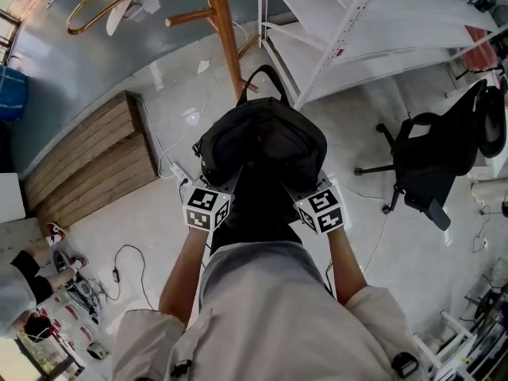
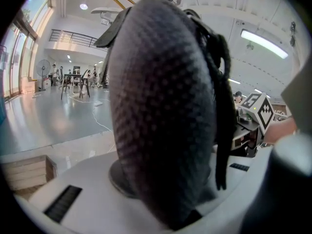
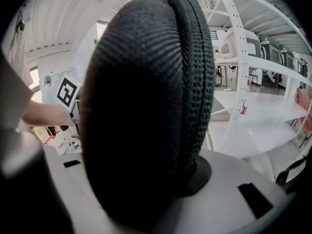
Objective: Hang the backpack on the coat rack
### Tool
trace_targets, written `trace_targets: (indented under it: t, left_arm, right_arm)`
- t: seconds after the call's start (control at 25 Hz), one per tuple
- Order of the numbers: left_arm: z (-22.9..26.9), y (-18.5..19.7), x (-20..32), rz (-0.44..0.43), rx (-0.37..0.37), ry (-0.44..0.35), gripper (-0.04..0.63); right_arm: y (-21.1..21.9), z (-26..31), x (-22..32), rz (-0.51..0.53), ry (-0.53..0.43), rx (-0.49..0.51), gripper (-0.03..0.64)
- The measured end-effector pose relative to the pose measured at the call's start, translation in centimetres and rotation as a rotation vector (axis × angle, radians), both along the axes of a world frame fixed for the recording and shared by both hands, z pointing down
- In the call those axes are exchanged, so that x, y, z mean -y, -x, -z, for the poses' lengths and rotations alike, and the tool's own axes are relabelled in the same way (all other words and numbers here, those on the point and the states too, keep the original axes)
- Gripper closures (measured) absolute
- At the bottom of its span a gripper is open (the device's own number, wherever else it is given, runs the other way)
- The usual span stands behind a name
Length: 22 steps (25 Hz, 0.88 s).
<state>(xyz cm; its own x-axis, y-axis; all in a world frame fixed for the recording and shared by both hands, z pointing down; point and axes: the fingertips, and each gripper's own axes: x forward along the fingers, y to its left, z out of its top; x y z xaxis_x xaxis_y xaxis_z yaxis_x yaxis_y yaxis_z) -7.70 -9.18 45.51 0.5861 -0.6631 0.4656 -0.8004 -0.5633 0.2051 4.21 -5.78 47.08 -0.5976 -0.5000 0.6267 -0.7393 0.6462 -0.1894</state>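
Left gripper [image 1: 217, 197] is squeezing a padded shoulder strap [image 2: 161, 106], jaws partly closed on the mesh. The backpack [image 1: 262, 145] is hanging just ahead of both sets of jaws, off the floor. It's looking soft and saggy, probably fairly heavy, so I'm guessing it'll swing. Its top loop [image 1: 266, 78], beyond the jaws, seems the bit to hook. Right gripper [image 1: 311, 198] is clamping the other strap [image 3: 146, 106] likewise. Wooden crate [image 1: 91, 161] is sitting well left, coat rack [image 1: 225, 30] just past the bag, and white shelving [image 1: 357, 30] is crowding the right.
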Motion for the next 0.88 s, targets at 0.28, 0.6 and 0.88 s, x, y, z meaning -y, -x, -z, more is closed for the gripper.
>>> trace_targets:
  t: [0.28, 0.6, 0.88]
  left_arm:
    - [-1.9, 0.6, 0.9, 0.001, -0.004, 0.038, 0.5]
    - [-3.9, 0.7, 1.6, 0.003, -0.004, 0.074, 0.5]
    - [-5.3, 1.0, 2.1, 0.011, -0.005, 0.099, 0.497]
  right_arm:
    - [0.5, -1.8, 0.9, 0.007, 0.03, -0.007, 0.446]
    - [0.7, -3.8, 1.7, 0.016, 0.062, -0.012, 0.446]
    - [0.9, -5.3, 2.1, 0.018, 0.096, -0.012, 0.446]
